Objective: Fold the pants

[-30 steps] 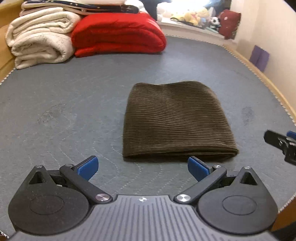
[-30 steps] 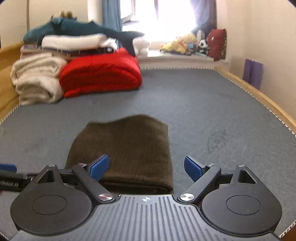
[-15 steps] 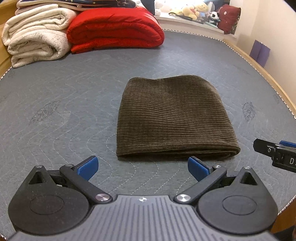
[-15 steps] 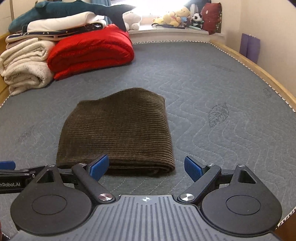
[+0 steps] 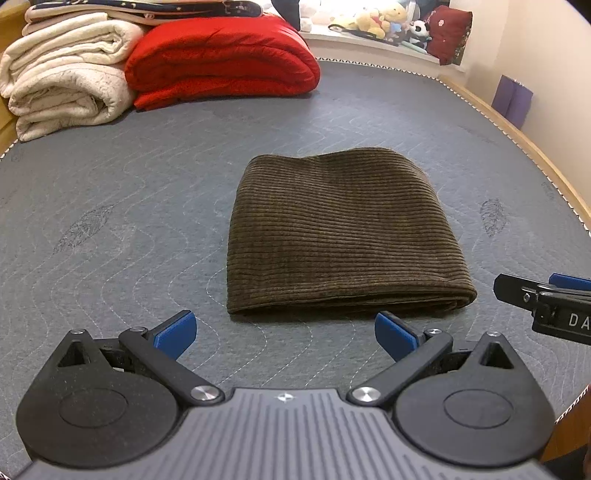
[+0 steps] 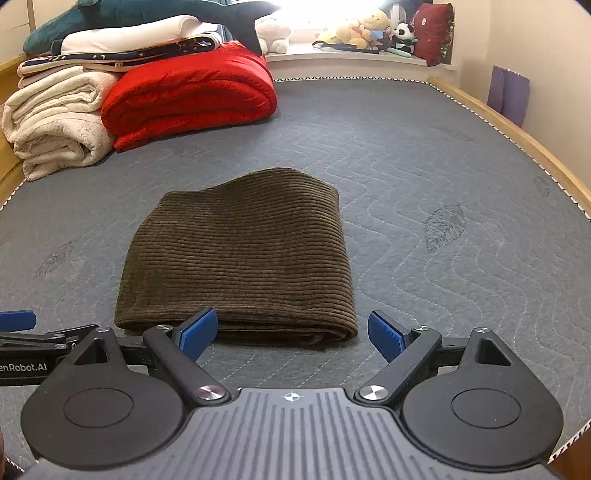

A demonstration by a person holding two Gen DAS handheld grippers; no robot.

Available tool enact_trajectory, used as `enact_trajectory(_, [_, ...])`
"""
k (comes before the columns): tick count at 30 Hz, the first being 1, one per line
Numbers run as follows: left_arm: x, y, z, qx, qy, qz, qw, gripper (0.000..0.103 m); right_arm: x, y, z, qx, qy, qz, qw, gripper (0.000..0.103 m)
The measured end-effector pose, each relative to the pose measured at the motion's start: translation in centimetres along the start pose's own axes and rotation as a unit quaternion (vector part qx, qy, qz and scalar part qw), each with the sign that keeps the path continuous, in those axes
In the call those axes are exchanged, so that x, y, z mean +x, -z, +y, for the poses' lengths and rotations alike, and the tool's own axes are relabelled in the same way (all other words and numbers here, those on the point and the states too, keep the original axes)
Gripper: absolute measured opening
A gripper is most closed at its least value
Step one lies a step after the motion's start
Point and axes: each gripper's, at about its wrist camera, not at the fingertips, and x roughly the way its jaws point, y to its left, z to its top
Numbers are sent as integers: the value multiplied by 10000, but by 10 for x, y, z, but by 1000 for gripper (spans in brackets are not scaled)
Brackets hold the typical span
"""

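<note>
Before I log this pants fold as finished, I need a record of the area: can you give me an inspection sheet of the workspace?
Surface: grey quilted mattress, wooden frame along the right edge.
Job's things: brown corduroy pants folded into a compact rectangle, lying flat mid-mattress.
Clutter: folded red blanket and cream blanket stacked at the far left, more bedding on top.
Grippers: left hand-held gripper open, empty, short of the pants' near edge; right hand-held gripper open, empty, at the near edge.
Cables: nothing seen.
Surroundings: plush toys on the window ledge, purple item against the right wall.
</note>
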Motion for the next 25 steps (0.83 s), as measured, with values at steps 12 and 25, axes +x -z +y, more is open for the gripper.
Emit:
enact_trajectory(12, [1,0,0,29,44,-21,10000,103,-1,0,-2,-41,-33,27,10000,90])
enact_trajectory(25, [1,1,-1,97,74,-45,9999,103,1,0,-3,-61,-59,43,10000,90])
